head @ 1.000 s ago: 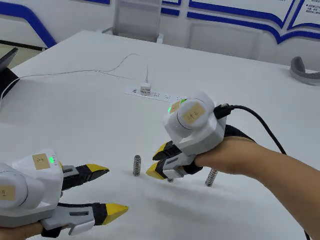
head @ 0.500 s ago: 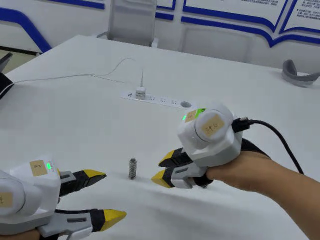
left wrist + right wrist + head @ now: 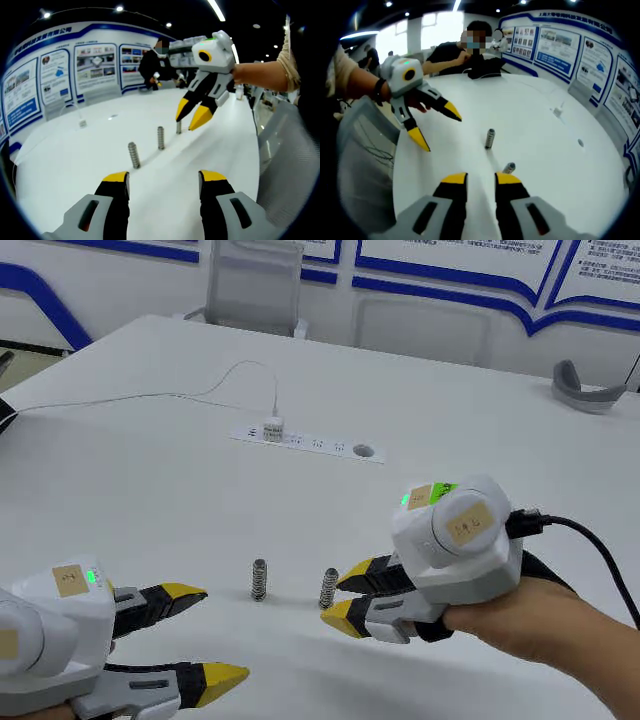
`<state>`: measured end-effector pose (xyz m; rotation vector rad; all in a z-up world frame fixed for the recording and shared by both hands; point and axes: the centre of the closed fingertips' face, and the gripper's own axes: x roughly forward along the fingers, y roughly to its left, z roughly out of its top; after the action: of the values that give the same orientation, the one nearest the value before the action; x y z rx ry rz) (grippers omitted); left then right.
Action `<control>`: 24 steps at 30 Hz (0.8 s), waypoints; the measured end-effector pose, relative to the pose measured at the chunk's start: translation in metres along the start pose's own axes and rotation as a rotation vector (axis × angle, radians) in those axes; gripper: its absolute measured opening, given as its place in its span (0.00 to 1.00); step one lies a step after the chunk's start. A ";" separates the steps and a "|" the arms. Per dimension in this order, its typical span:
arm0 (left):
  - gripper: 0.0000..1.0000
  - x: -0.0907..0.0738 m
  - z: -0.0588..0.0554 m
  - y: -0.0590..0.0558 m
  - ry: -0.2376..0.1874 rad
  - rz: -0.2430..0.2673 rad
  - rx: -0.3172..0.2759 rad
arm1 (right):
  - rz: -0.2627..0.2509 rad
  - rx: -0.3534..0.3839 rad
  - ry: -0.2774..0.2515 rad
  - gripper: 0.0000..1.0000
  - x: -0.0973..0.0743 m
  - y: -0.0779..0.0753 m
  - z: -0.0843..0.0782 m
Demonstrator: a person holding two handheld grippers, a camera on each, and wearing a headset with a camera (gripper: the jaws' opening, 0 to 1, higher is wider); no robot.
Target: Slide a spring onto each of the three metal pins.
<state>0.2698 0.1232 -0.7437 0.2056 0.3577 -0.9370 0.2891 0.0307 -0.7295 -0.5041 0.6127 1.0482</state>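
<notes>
1. The left tongs were spread wide and gripped nothing. They sat low over the tabletop on the person's near side, with the jaws aimed at the row of springs. Held back like that, they looked idle rather than reaching.
2. The right tongs were also parted, by a narrower gap, with nothing between the jaws. Their tips hung just beside the middle spring without touching it, which suggested letting go or checking rather than carrying.
3. In the left gripper view three springs stood in a line: the nearest spring, the middle one, and the far spring close under the right tongs. Each stood upright and apart from the others.
4. A loose coil would hardly stand so straight, so each probably sat on its pin. The pins themselves were hidden inside the coils and too small to confirm.
5. With both tongs empty and three springs standing, the task looked about done.
6. Farther out, a power strip lay well apart from the work.
</notes>
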 end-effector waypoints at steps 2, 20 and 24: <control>0.57 0.000 0.000 0.000 -0.001 0.000 -0.002 | -0.007 0.015 -0.007 0.22 -0.003 0.000 -0.004; 0.58 0.002 -0.002 -0.002 -0.003 -0.004 -0.018 | -0.095 0.137 -0.054 0.24 -0.029 -0.012 -0.041; 0.58 0.001 -0.002 -0.002 -0.002 -0.005 -0.017 | -0.122 0.162 -0.056 0.25 -0.036 -0.016 -0.050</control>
<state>0.2685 0.1216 -0.7459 0.1883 0.3649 -0.9385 0.2800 -0.0310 -0.7400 -0.3649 0.6036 0.8863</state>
